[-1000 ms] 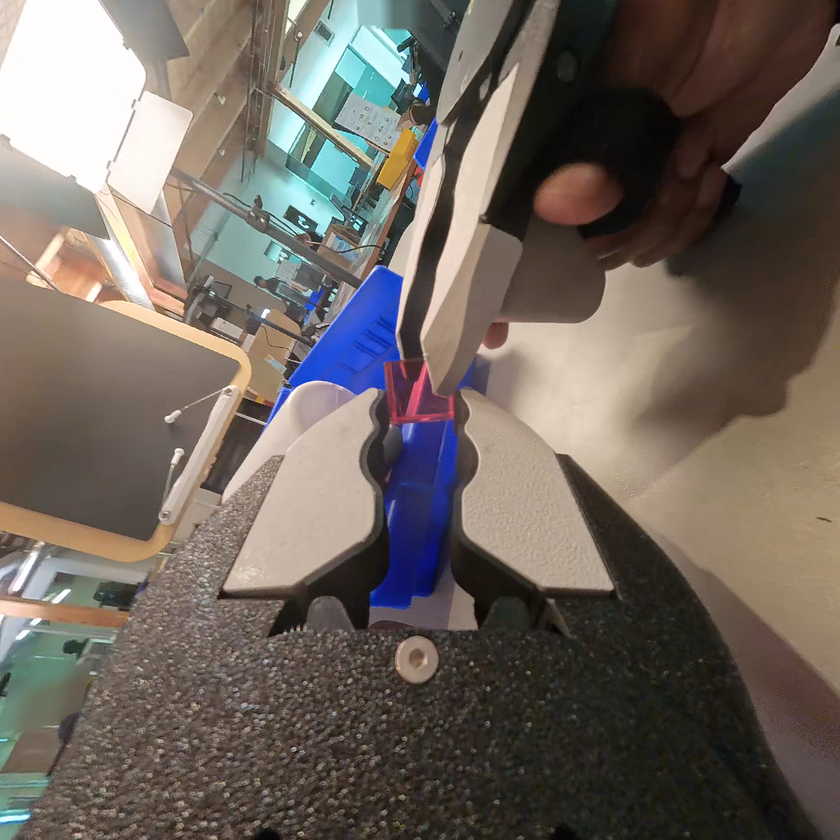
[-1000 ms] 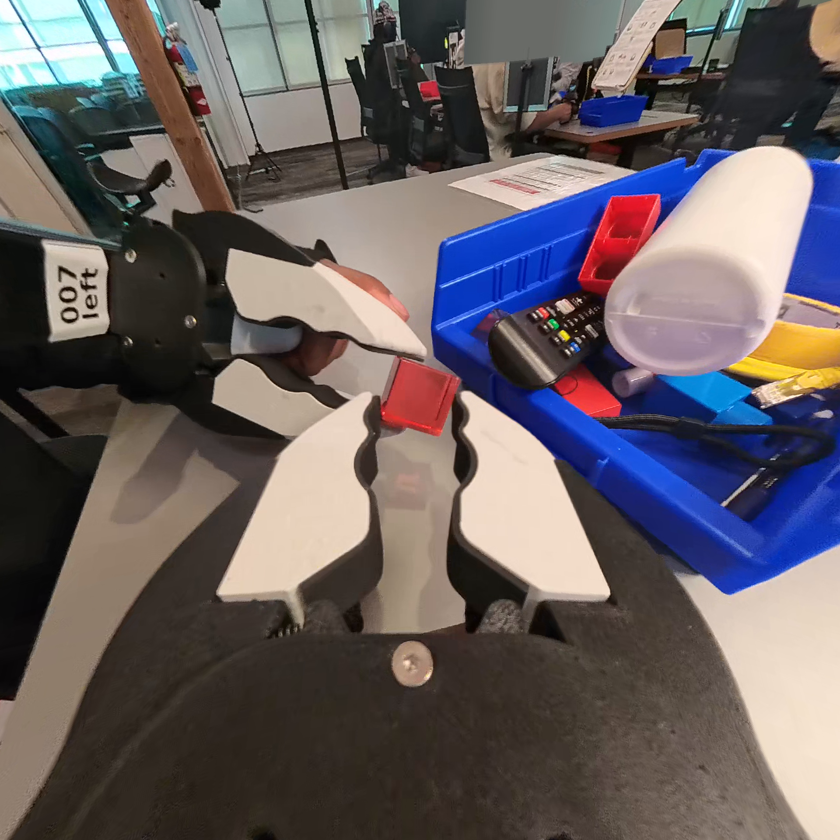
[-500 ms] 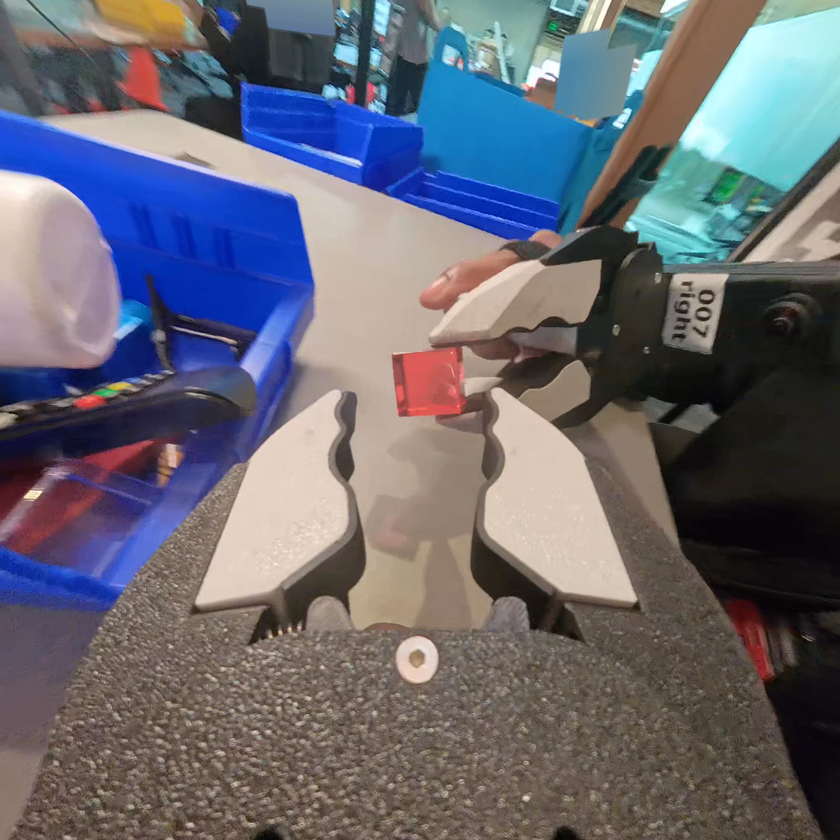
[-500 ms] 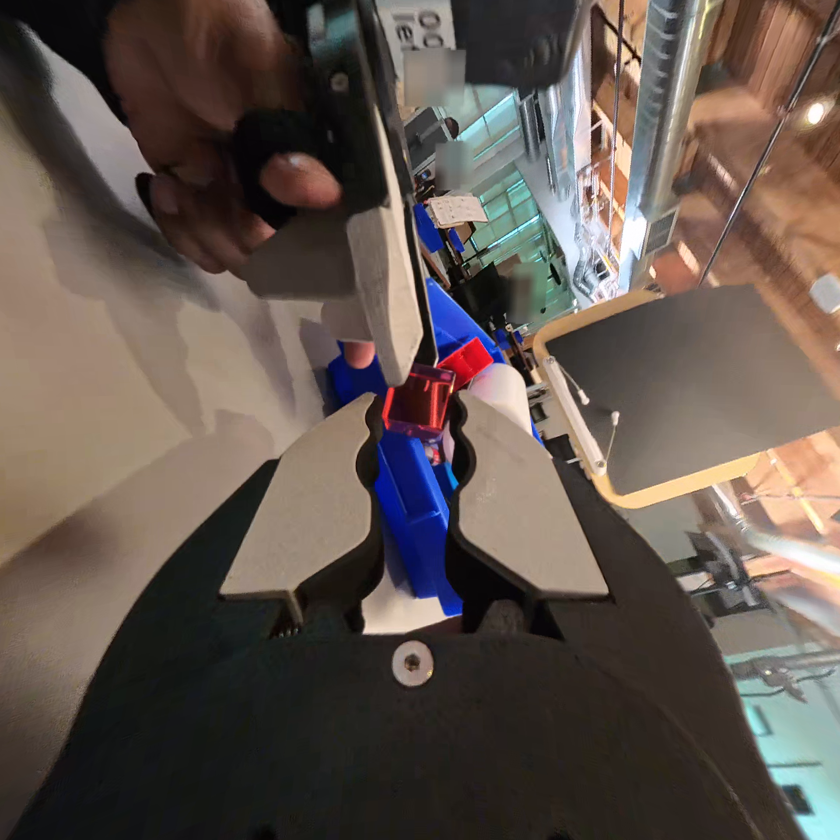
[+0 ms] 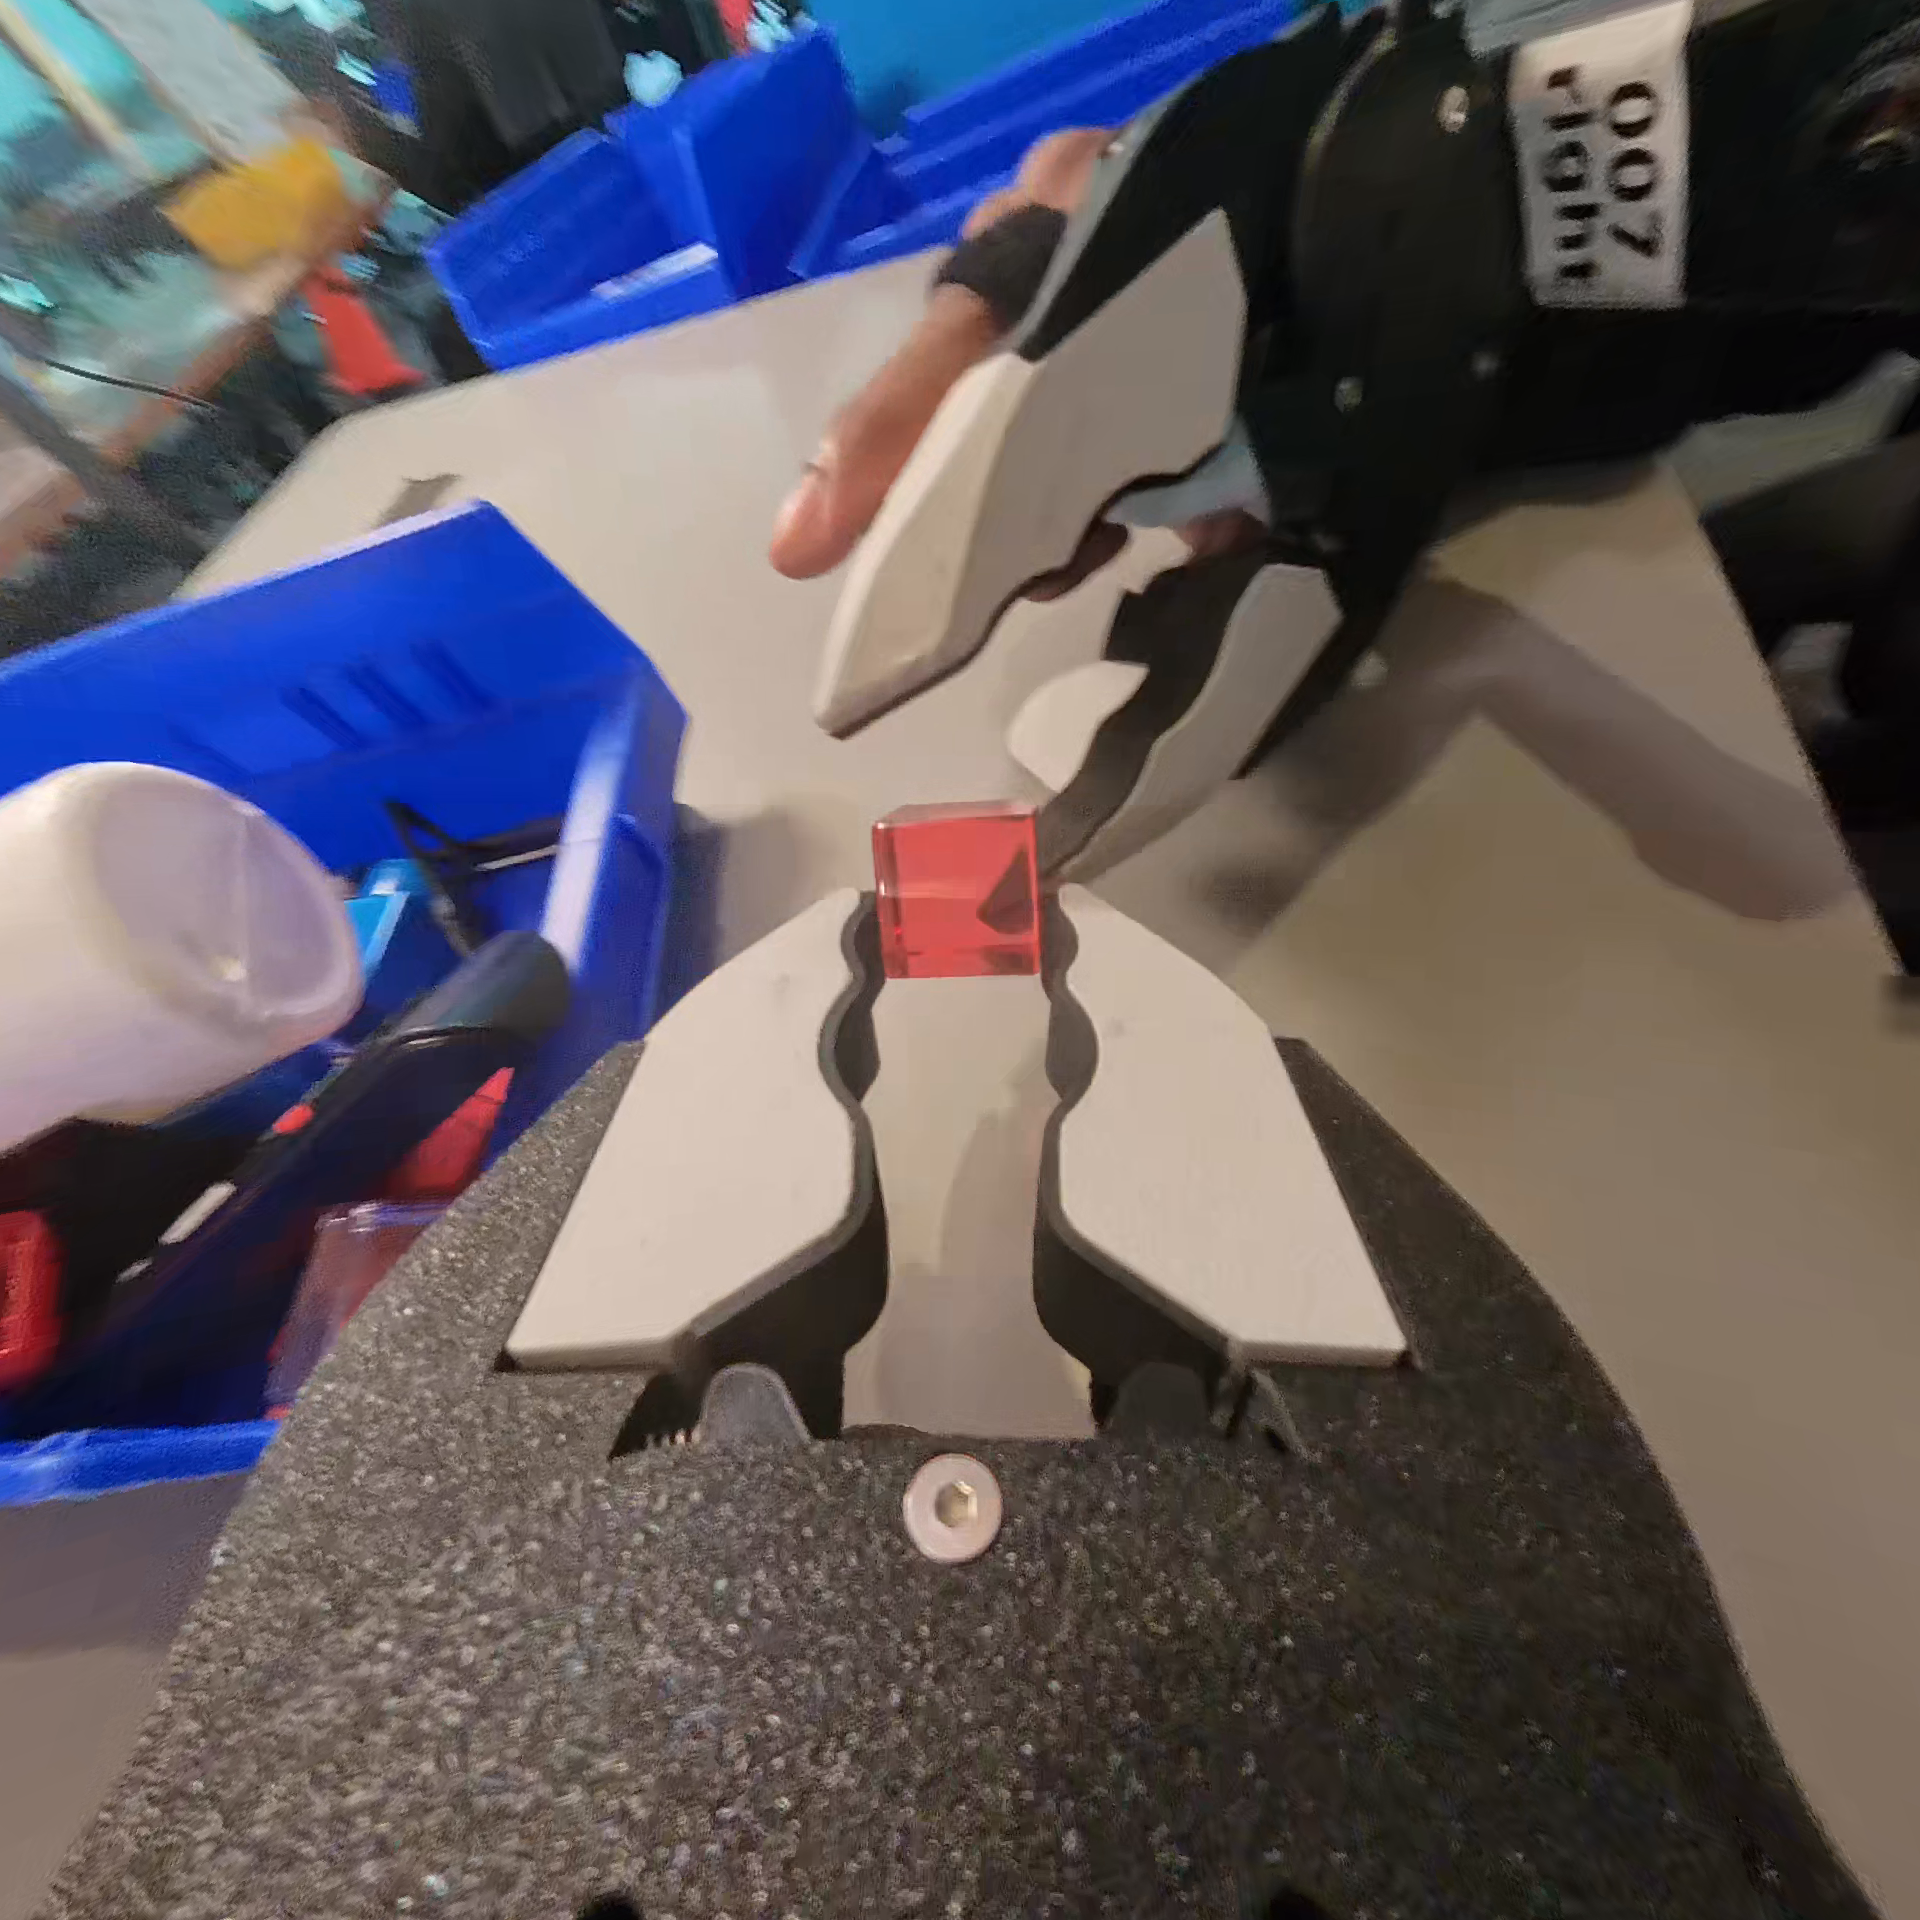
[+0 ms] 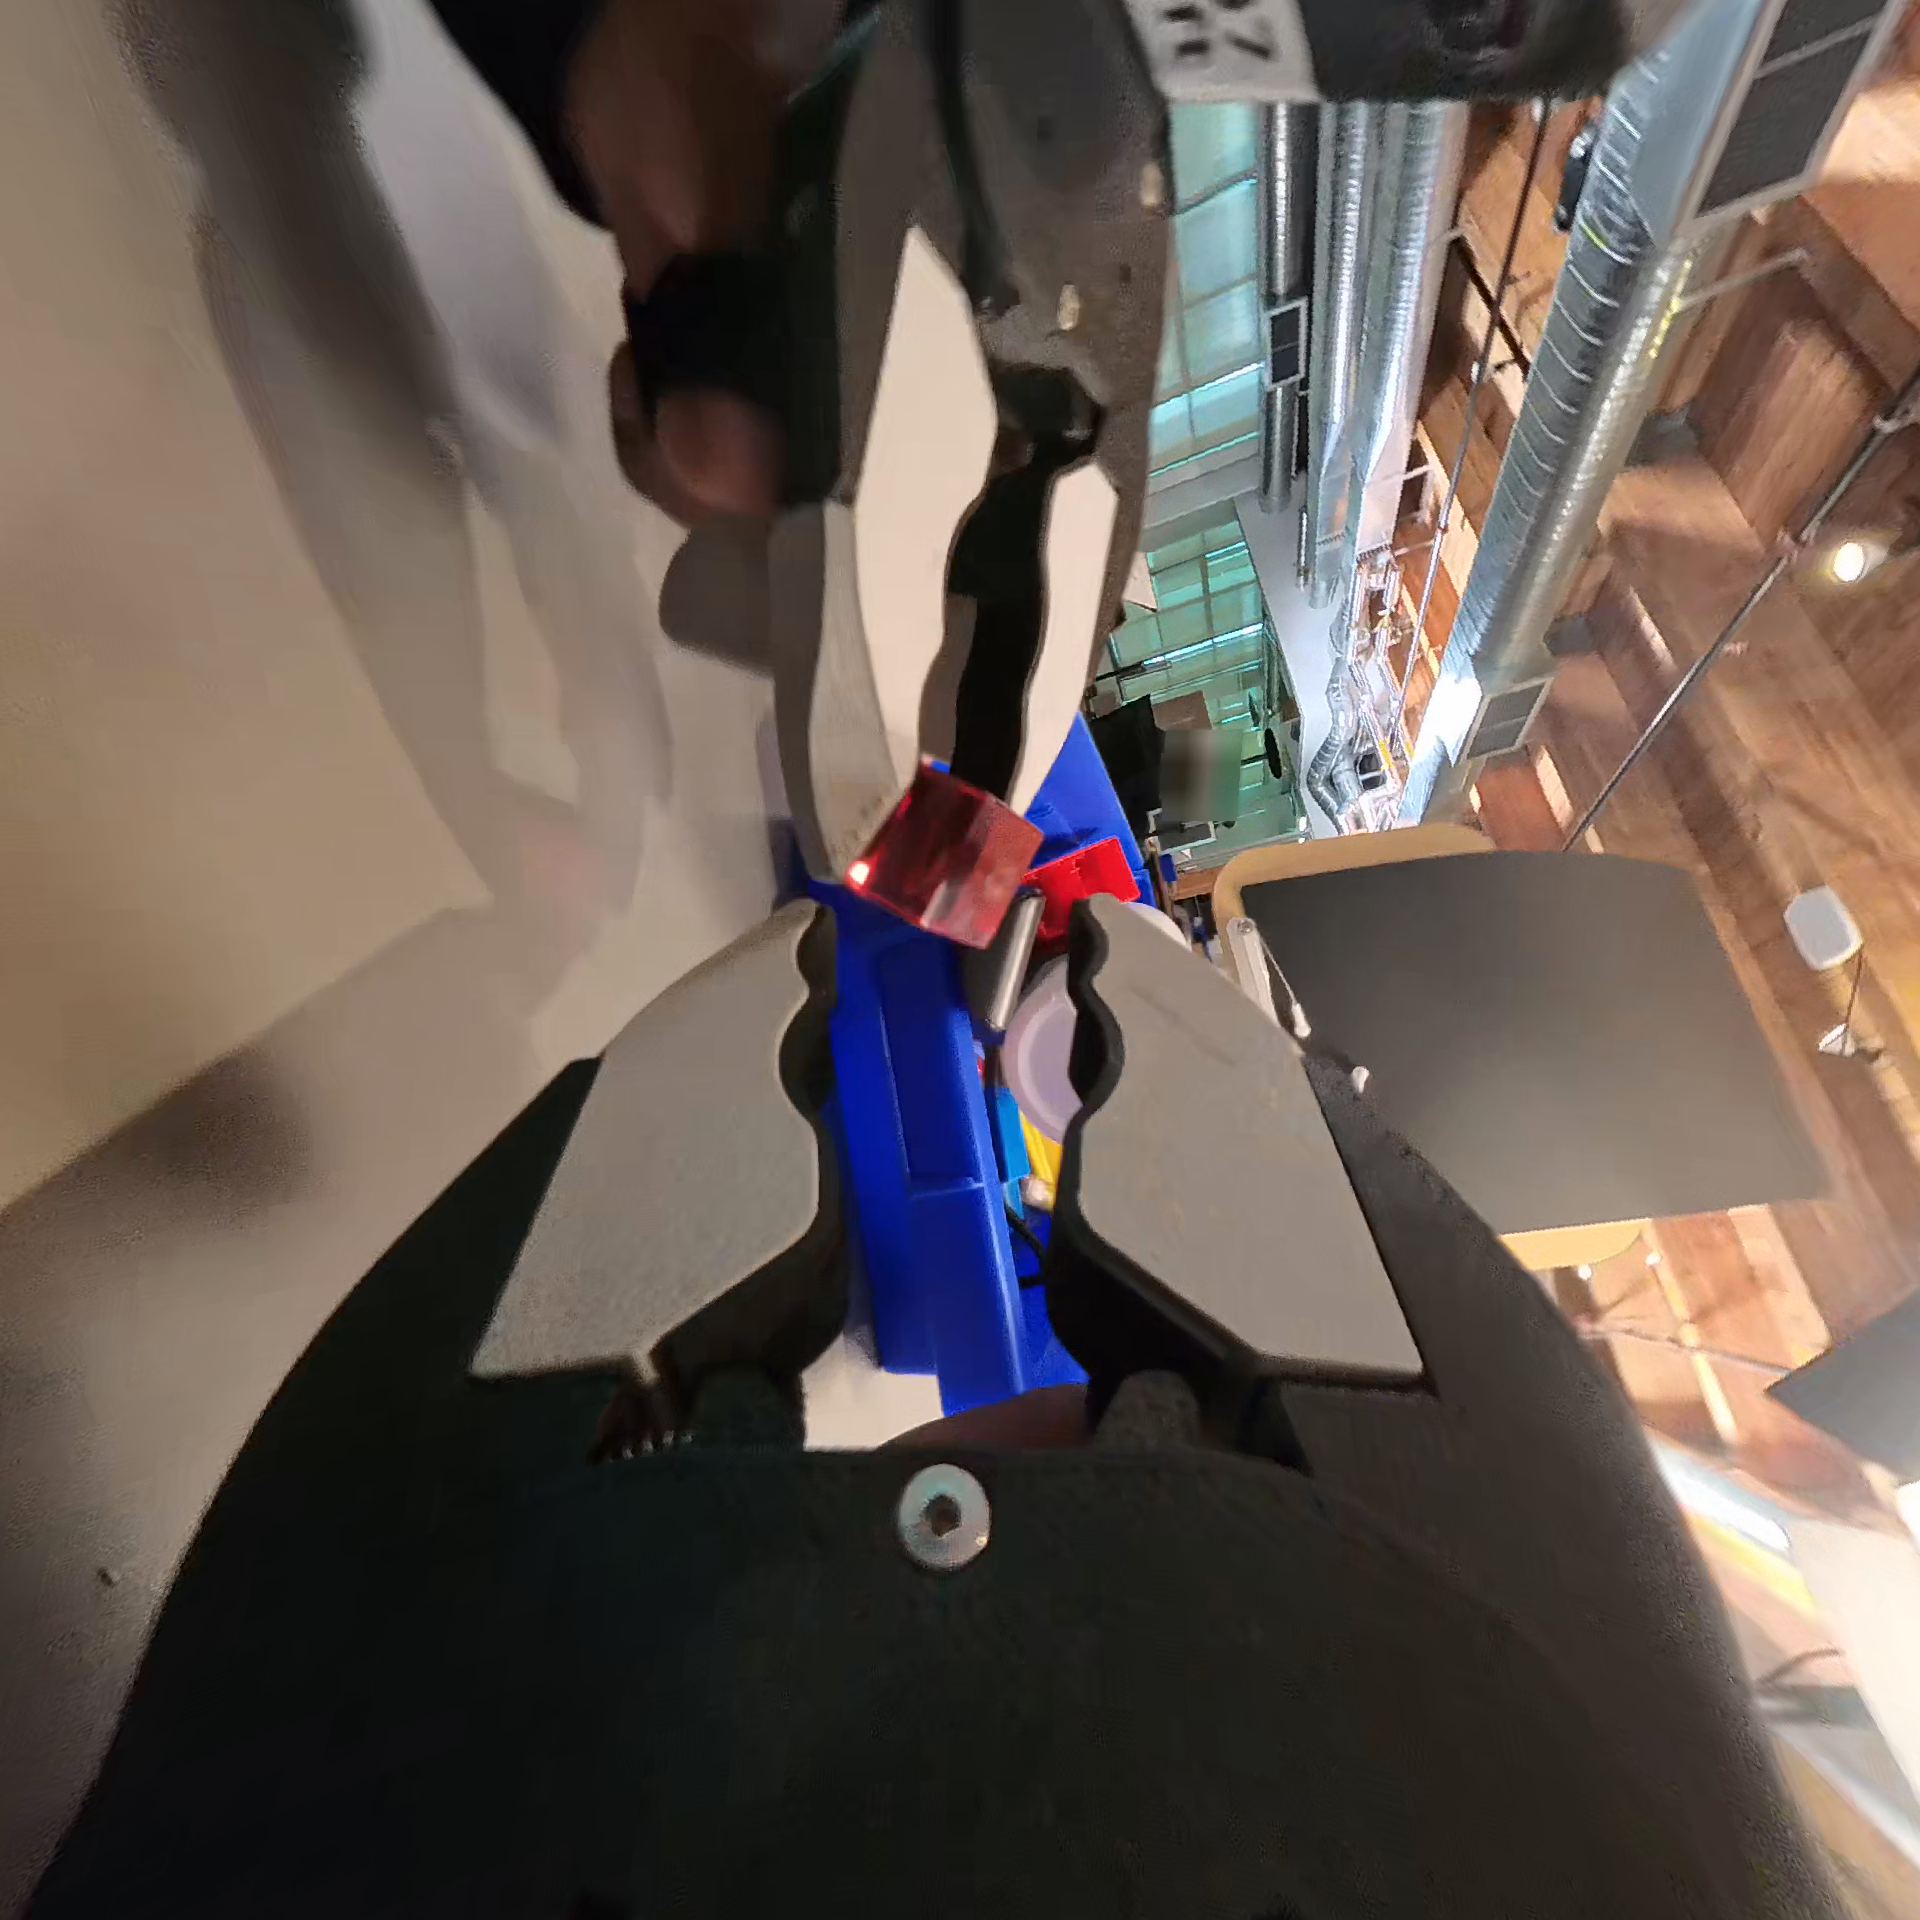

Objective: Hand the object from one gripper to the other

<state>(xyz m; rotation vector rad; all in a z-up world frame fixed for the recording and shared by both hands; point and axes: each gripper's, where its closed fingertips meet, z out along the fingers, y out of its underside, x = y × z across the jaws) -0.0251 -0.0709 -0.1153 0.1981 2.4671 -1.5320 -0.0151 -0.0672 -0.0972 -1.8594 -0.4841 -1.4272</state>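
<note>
1. A small red cube of clear, glassy plastic, with sharp edges and smooth faces. Dark shapes behind it show through its body.
2. It is off the table, clamped at the very tips of the left gripper. One finger presses its left face and the other its right face.
3. In the left wrist view it sits upright and square-on, just toward 12 o'clock from the centre. A flat face is turned to the camera.
4. In the right wrist view it appears tilted, one corner down. It lies at 12 o'clock, just beyond the spread fingertips of the right gripper, not touching them.
</note>
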